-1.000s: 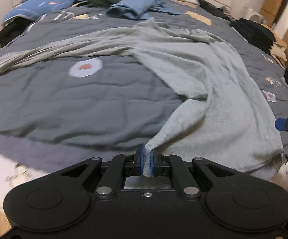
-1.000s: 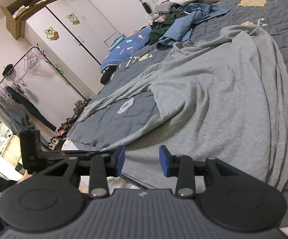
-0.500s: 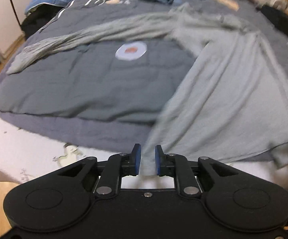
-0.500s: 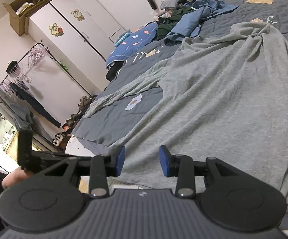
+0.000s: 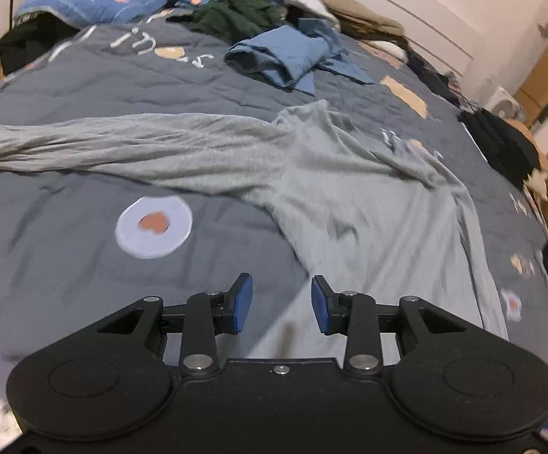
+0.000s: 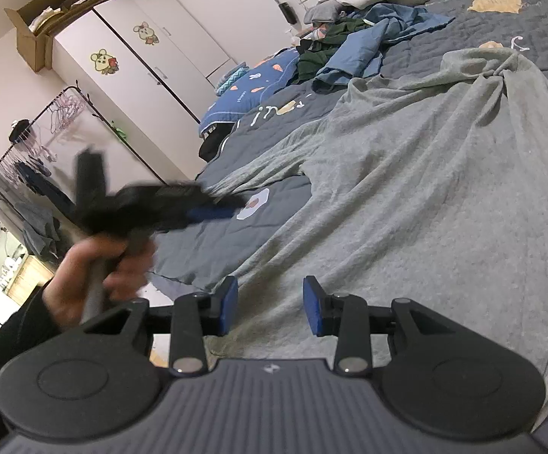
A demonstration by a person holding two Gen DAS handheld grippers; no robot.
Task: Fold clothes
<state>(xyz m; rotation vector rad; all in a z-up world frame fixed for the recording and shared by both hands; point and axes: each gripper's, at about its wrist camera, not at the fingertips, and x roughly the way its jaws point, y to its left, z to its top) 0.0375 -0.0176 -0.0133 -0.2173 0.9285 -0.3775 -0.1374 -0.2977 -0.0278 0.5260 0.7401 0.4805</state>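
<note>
A grey long-sleeved top (image 5: 368,219) lies spread flat on the dark grey quilt (image 5: 47,257), one sleeve (image 5: 103,143) stretched out to the left. My left gripper (image 5: 281,304) is open and empty, hovering over the top's near left edge. It also shows blurred in the right wrist view (image 6: 198,212), held by a hand above the quilt. My right gripper (image 6: 270,310) is open and empty above the top's (image 6: 425,196) hem near the bed's edge.
A heap of blue and dark green clothes (image 5: 274,45) lies at the far end of the bed, with a blue patterned pillow (image 5: 100,0) to its left. Black clothes (image 5: 501,143) lie along the right edge. White wardrobes (image 6: 134,68) and a clothes rack (image 6: 35,143) stand beyond.
My left gripper let go of the top's hem, opened wide, and rose forward over the bed. The top settled flat. My right gripper stayed open with little movement.
</note>
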